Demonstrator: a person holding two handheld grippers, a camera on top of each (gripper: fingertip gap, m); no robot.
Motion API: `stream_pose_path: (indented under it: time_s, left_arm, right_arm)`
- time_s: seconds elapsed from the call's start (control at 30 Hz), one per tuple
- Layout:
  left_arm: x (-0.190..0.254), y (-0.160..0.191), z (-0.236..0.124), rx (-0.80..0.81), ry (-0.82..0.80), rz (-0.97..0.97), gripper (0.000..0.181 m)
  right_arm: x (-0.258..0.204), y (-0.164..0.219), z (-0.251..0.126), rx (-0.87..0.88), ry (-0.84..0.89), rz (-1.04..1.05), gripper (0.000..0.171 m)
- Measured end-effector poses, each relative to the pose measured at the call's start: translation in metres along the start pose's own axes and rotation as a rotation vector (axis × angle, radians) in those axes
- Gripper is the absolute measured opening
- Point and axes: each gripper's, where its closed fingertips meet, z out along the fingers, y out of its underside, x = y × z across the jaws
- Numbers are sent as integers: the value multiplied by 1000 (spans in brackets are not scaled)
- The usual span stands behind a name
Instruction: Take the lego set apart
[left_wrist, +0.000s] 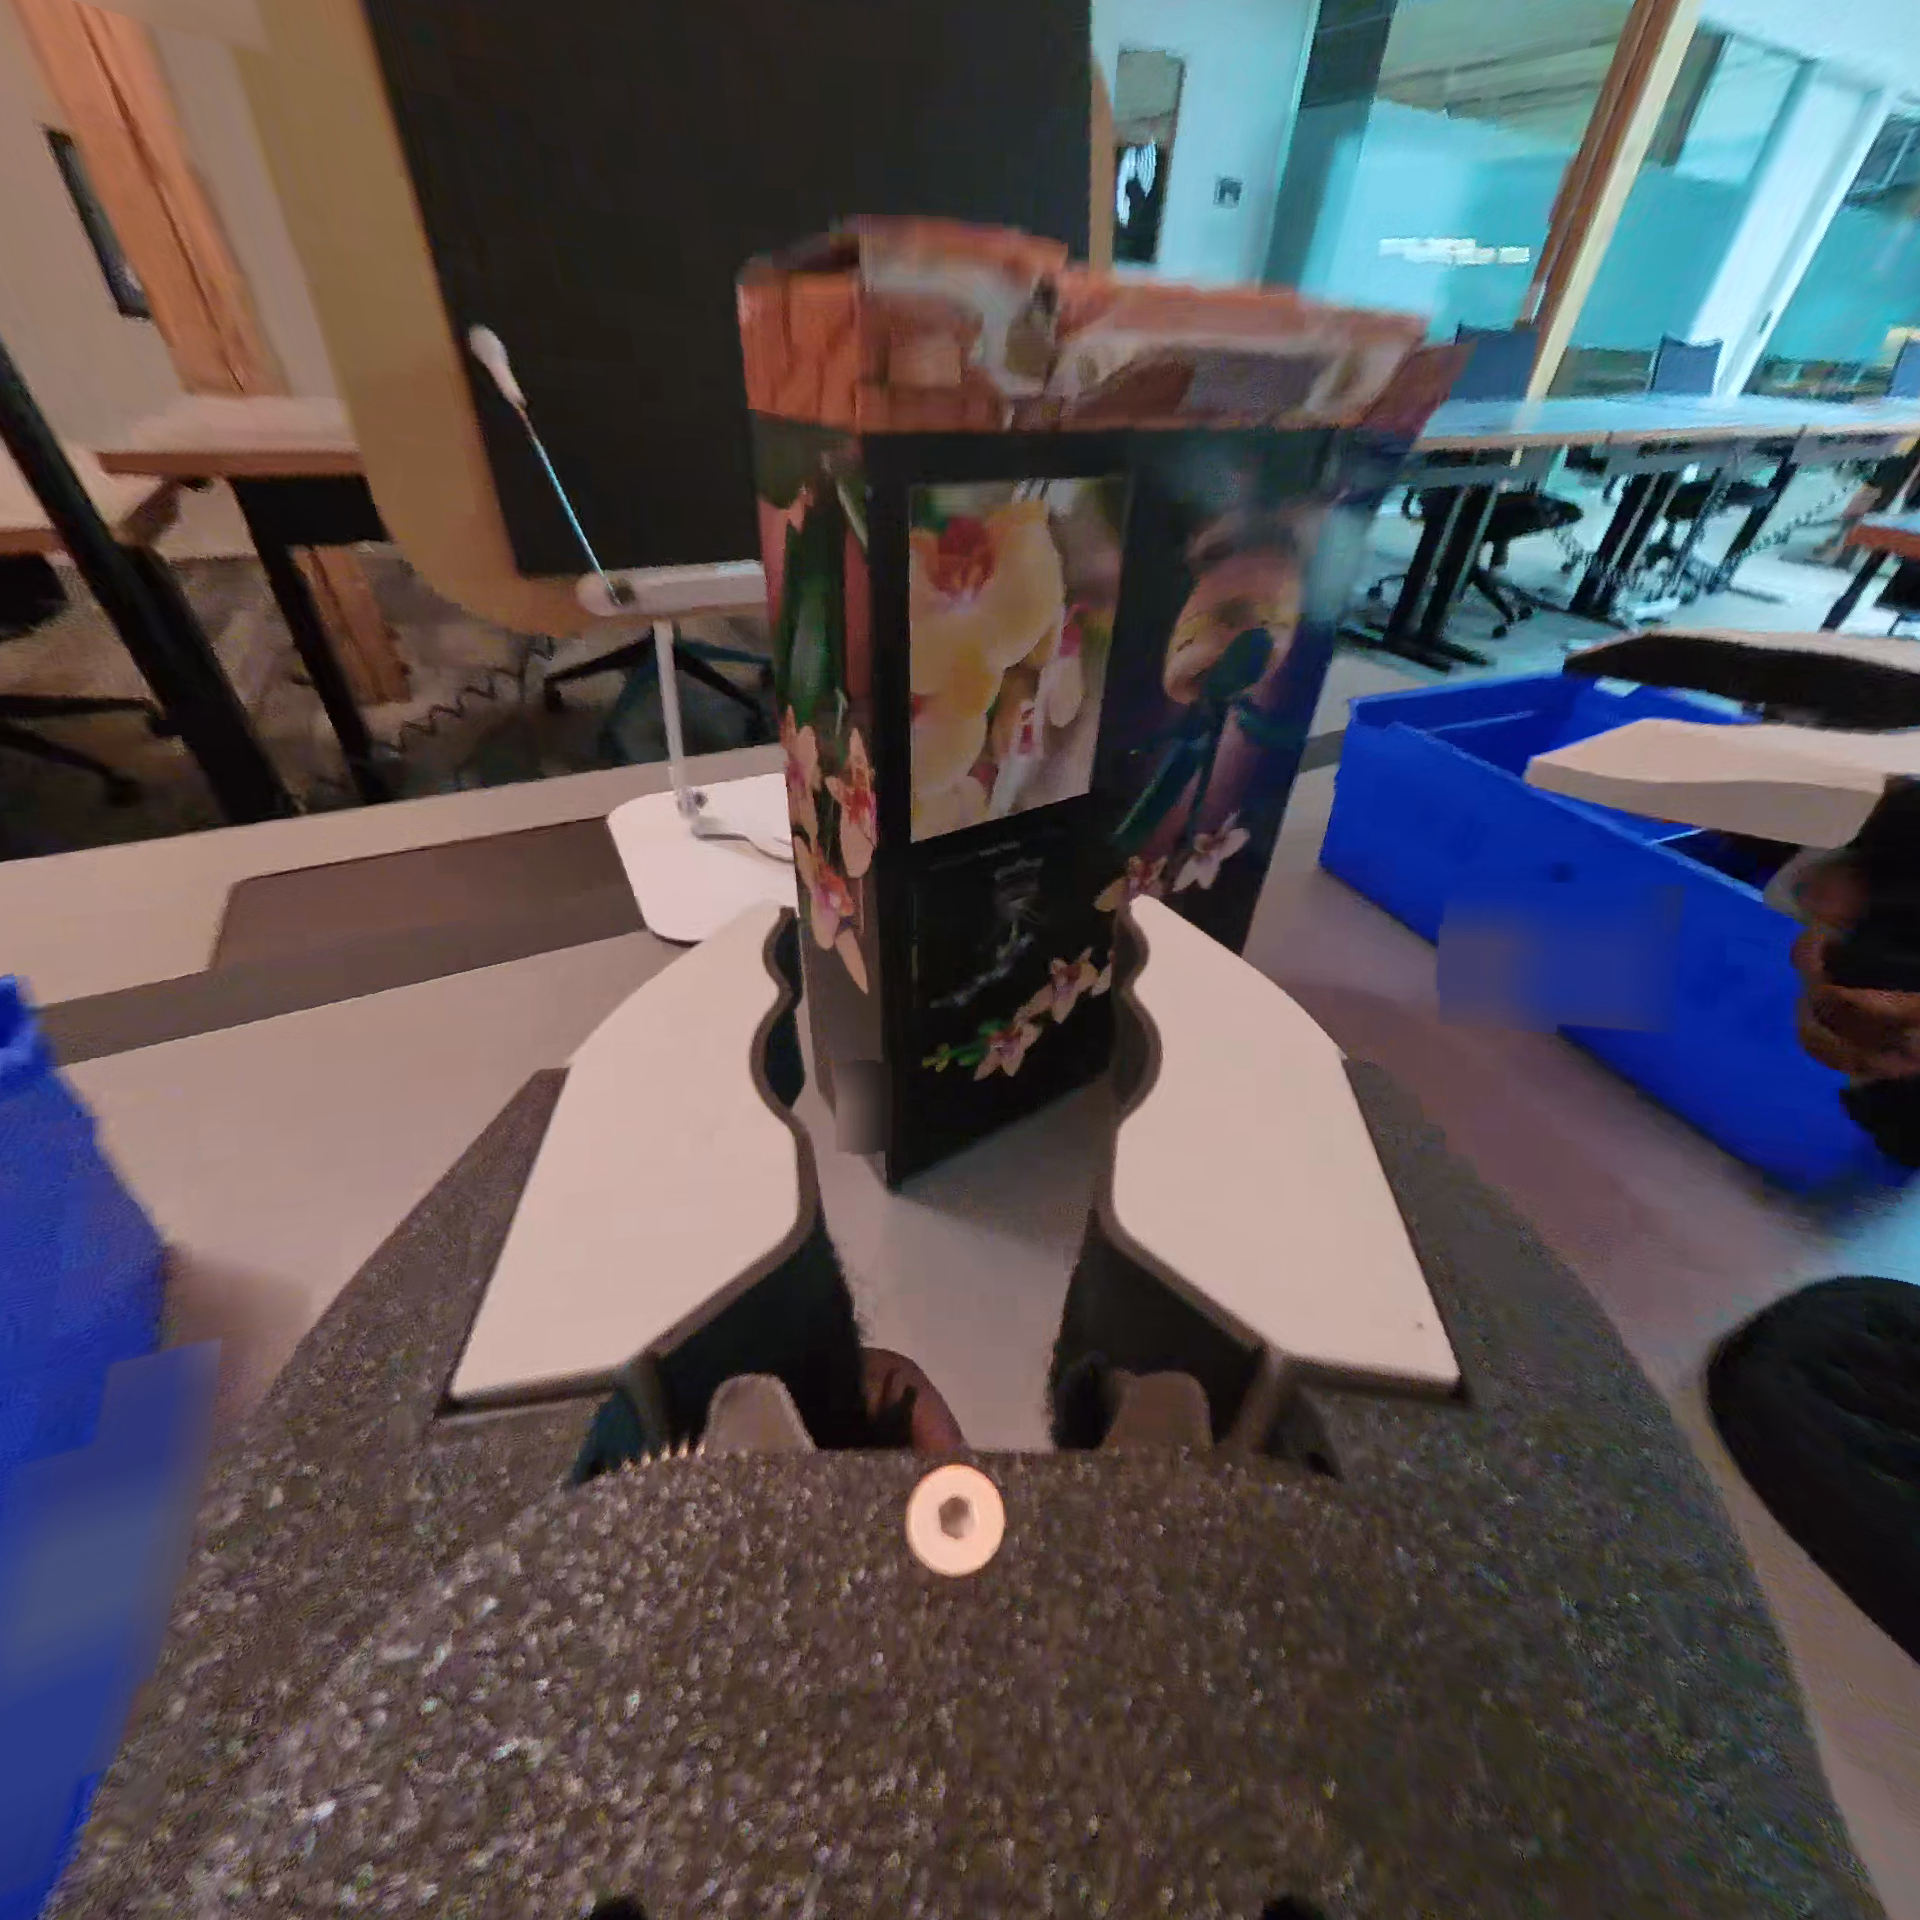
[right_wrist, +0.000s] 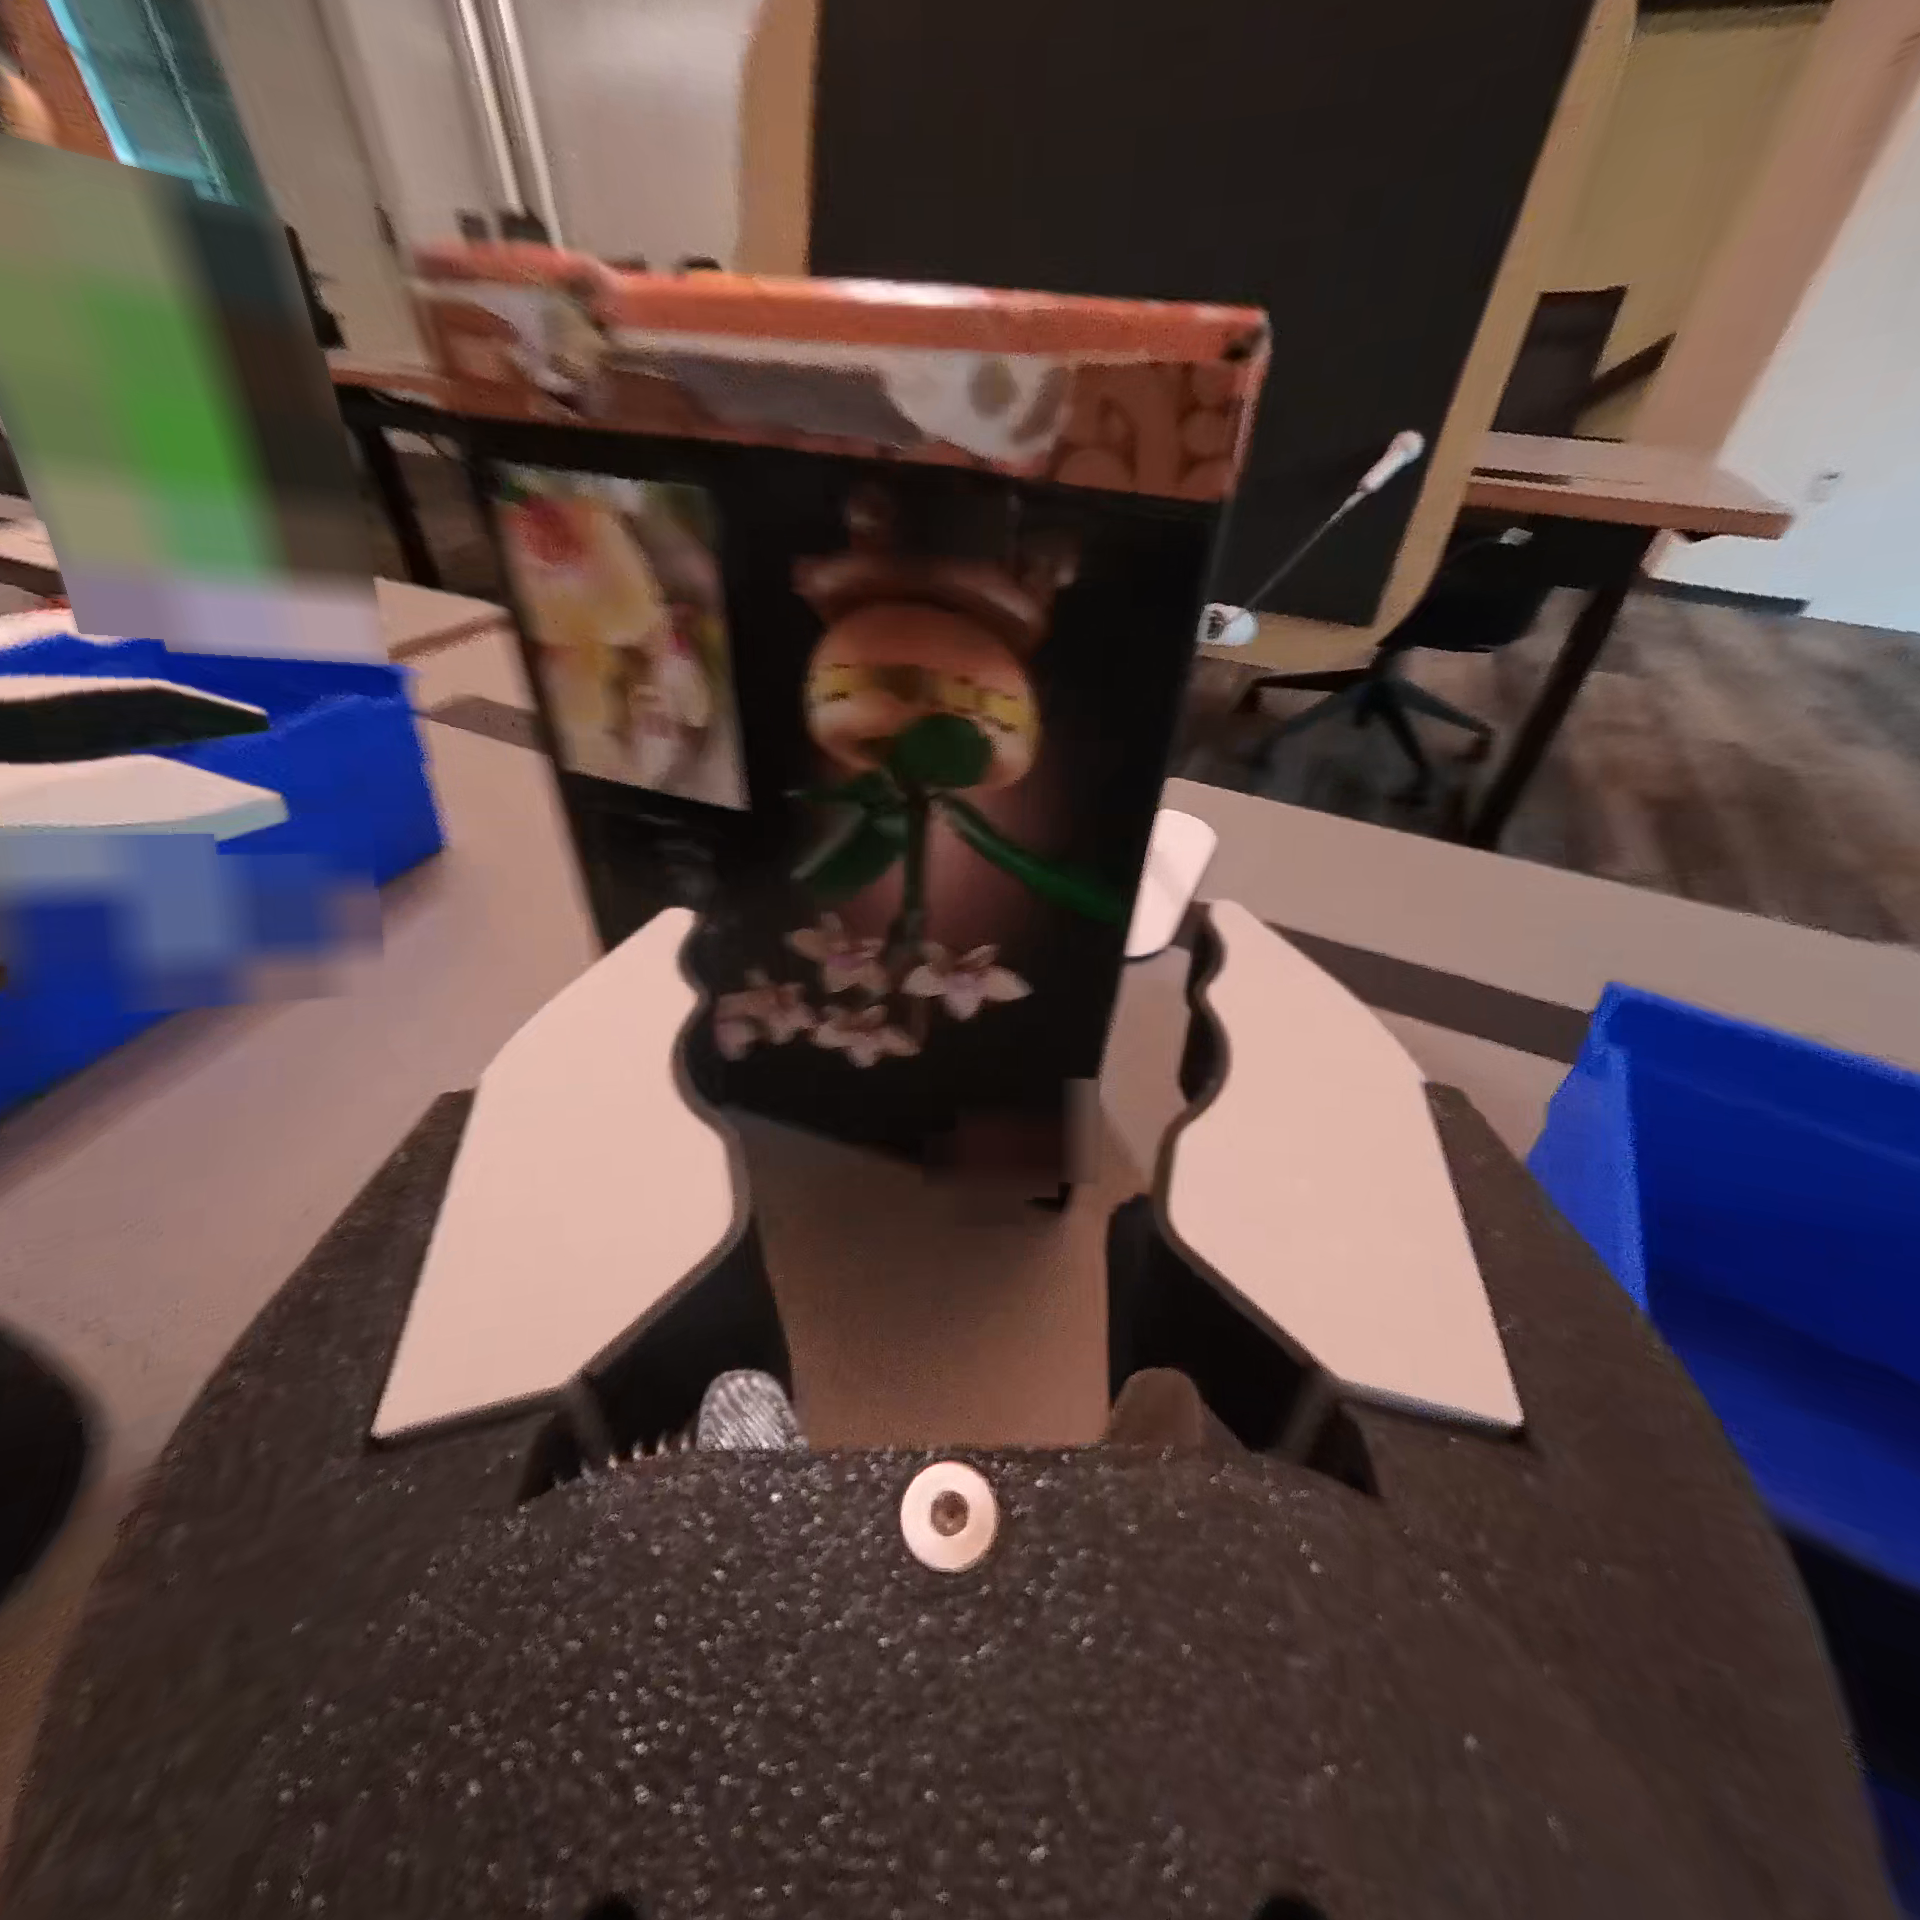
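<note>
- Black grainy housing fills the bottom of both wrist views, with two pale fingers reaching forward from it toward the lego box (left_wrist: 997, 727).
- That lego box stands upright on the grey worktop (left_wrist: 312, 1122), a tall dark carton printed with orchid blooms and a potted plant, its top band brown and partly blurred.
- Left gripper (left_wrist: 956, 997) has its fingers apart, one on each side of the box's lower corner; the left finger (left_wrist: 665, 1122) and its partner sit just beside the carton's faces, and whether they touch cannot be told.
- Right gripper (right_wrist: 940, 997) is likewise spread, its fingers (right_wrist: 582, 1174) flanking the foot of the box's broad face (right_wrist: 914, 748); the right-hand finger stands apart from the carton's edge.
- Beside the box, in the left wrist view, a blue bin (left_wrist: 1579, 894) rests on the worktop, with the other gripper's fingers over it.
- Behind the box lies a white lamp base (left_wrist: 707, 862) with a thin stem rising from it.
- Another blue bin (right_wrist: 1745, 1195) sits near the box in the right wrist view.
</note>
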Motion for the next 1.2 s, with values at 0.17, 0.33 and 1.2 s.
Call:
stream_pose_path:
  time_s: [0.17,0.33,1.2]
  left_arm:
    - [-9,16,59,-63,5,57,71]
    - [-16,28,82,-108,9,122,68]
    - [-17,30,82,-79,63,165,60]
  right_arm:
    - [25,21,55,-41,-41,-89,106]
    - [26,33,77,-60,-109,-123,102]
    - [4,39,72,-54,-74,-138,81]
